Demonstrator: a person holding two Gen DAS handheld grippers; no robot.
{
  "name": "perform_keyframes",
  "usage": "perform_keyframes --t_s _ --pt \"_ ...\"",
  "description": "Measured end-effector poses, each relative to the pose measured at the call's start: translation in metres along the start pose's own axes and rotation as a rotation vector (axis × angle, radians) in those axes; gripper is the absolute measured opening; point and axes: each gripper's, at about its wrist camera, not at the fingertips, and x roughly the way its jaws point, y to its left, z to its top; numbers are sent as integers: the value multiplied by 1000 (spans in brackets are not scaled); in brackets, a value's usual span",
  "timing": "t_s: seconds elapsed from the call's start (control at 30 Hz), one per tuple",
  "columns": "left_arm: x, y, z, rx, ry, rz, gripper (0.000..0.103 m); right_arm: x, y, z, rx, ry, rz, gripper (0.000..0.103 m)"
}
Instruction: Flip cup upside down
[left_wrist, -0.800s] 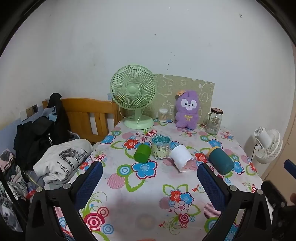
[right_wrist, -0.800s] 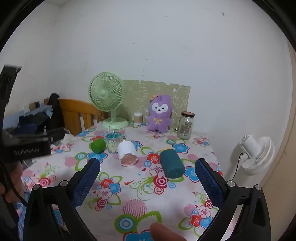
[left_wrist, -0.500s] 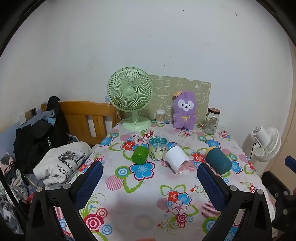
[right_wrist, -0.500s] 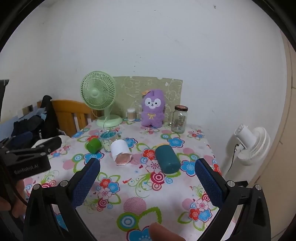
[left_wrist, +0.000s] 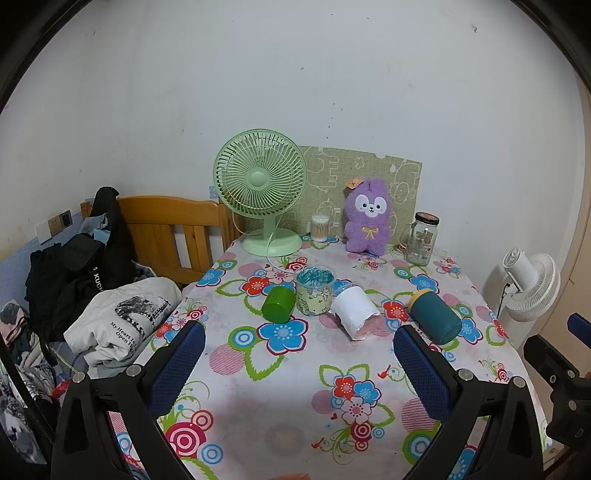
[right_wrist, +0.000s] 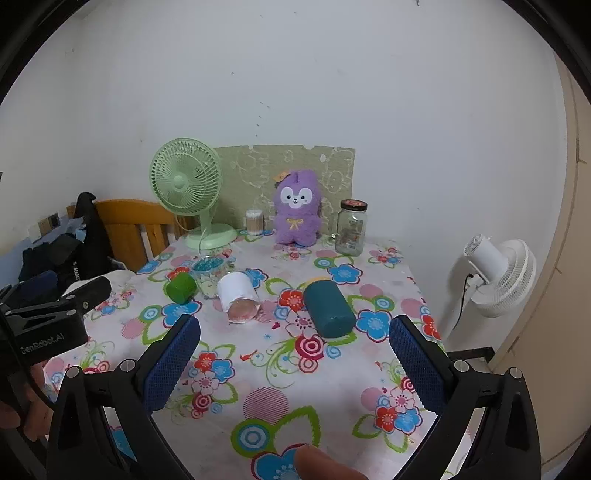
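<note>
Several cups sit mid-table on the floral cloth. A green cup (left_wrist: 277, 305) lies on its side at left. A clear patterned cup (left_wrist: 314, 290) stands upright beside it. A white cup (left_wrist: 354, 311) lies on its side, its pink mouth toward me. A dark teal cup (left_wrist: 436, 319) with a yellow rim lies on its side at right. They also show in the right wrist view: green cup (right_wrist: 180, 288), white cup (right_wrist: 238, 297), teal cup (right_wrist: 328, 308). My left gripper (left_wrist: 298, 363) and right gripper (right_wrist: 294, 360) are both open and empty, well short of the cups.
A green desk fan (left_wrist: 261, 192), cotton swab jar (left_wrist: 319, 228), purple plush toy (left_wrist: 367, 216) and glass jar (left_wrist: 421, 238) stand along the table's back. A wooden headboard (left_wrist: 166, 229) and clothes pile (left_wrist: 122, 321) lie left. A white fan (right_wrist: 496, 280) stands right of the table.
Both grippers have drawn back and up a little, so the table and cups look slightly farther and lower. The cups have not moved. Both grippers stay open.
</note>
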Motion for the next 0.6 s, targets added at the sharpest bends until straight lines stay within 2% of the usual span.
perform_keyframes --t_s 0.6 --pt "-1 -1 -3 3 2 0 103 -2 -3 4 -1 12 -15 103"
